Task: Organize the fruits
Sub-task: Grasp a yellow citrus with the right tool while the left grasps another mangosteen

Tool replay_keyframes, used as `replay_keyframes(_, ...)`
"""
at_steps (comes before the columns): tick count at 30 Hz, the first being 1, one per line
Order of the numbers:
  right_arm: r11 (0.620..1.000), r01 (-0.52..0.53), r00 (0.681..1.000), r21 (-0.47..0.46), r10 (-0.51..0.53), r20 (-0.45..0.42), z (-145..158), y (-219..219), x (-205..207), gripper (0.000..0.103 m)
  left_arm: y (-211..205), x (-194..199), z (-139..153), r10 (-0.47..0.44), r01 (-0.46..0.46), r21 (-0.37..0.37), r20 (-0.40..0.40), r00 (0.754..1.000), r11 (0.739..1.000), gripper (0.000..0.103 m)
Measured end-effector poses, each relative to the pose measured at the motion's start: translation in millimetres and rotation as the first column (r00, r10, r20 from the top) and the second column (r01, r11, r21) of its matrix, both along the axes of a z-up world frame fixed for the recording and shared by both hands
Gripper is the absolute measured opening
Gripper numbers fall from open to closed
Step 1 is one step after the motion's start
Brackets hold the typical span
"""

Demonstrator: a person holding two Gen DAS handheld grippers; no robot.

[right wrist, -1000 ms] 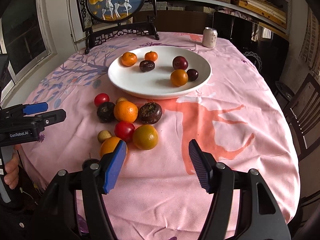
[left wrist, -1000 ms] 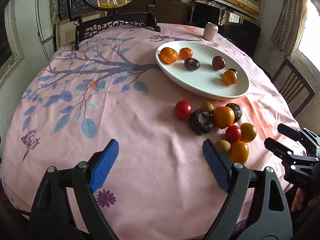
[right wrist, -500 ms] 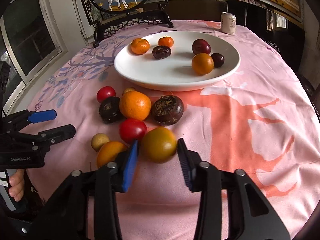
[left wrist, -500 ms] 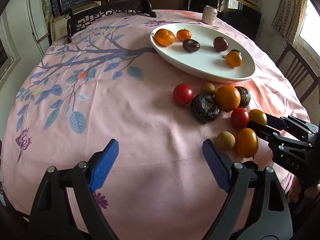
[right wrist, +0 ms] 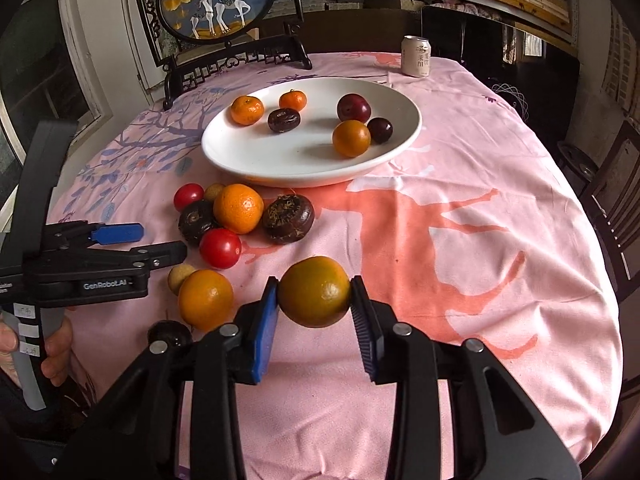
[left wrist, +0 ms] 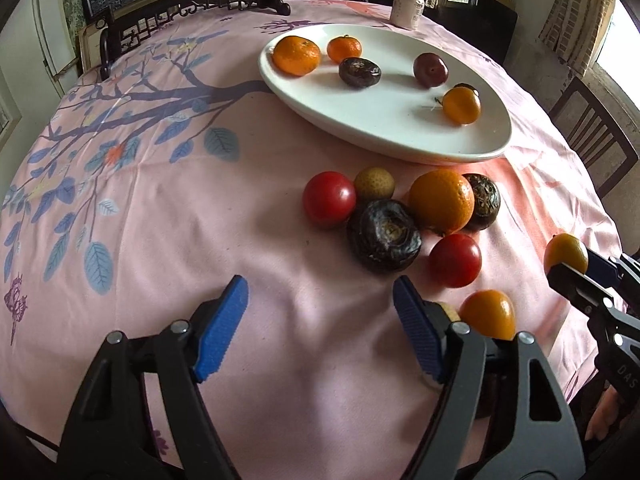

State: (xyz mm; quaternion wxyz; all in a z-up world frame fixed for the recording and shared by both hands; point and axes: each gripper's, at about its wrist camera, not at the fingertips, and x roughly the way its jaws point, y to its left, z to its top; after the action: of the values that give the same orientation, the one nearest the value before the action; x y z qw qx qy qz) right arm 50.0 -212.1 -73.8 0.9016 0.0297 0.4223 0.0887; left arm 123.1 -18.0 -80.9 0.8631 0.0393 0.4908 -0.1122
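While left tongs (left wrist: 320, 320) gape, right tongs (right wrist: 314, 300) pinch greenish-orange citrus (right wrist: 315, 292) — round, dull, dimpled.

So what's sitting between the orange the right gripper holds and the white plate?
In the right wrist view, a dark brown fruit lies on the cloth between the held orange and the white plate; otherwise only pink tablecloth.

Right gripper (right wrist: 315, 307) clamps a greenish orange (right wrist: 315, 291).
Plate (right wrist: 404, 140) at 12 o'clock; loose fruit at 10.
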Motion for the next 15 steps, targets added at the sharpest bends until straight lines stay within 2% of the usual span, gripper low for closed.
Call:
replay_keyframes(4, 0.999, 0.015, 1.0, 0.029, -0.015, -0.002, -0.5, -8.2, -2.6, 0.036, -19.1, 5.7, -0.1, -0.04, 0.039, -0.013, -0.003, 0.999, 0.999, 0.072)
replay_keyframes(6, 0.999, 0.021, 1.0, 0.039, -0.021, -0.003, -0.7, -11.2, -3.6, 0.036, -28.2, 10.8, -1.3, -0.043, 0.043, 0.015, 0.01, 0.999, 0.999, 0.072)
replay_keyframes(8, 0.999, 0.024, 1.0, 0.048, -0.024, -0.002, -0.2, -13.4, -5.2, 0.036, -31.8, 14.9, 0.1, -0.049, 0.049, 0.002, 0.021, 0.999, 0.999, 0.062)
replay_keyframes(9, 0.998, 0.025, 1.0, 0.05, -0.025, 0.001, 0.8, -14.2, -6.5, 0.036, -33.4, 16.2, 1.0, -0.047, 0.047, 0.008, 0.026, 0.999, 0.999, 0.05)
replay_keyframes(10, 0.998, 0.027, 1.0, 0.051, -0.027, 0.005, 2.0, -15.1, -7.8, 0.036, -34.8, 16.9, 1.8, -0.054, 0.053, 0.008, 0.03, 0.998, 0.999, 0.041)
replay_keyframes(15, 0.998, 0.028, 0.999, 0.055, -0.029, 0.024, 8.1, -15.6, -11.8, 0.036, -29.1, 9.0, 6.3, -0.048, 0.049, -0.025, 0.038, 0.998, 0.998, 0.041)
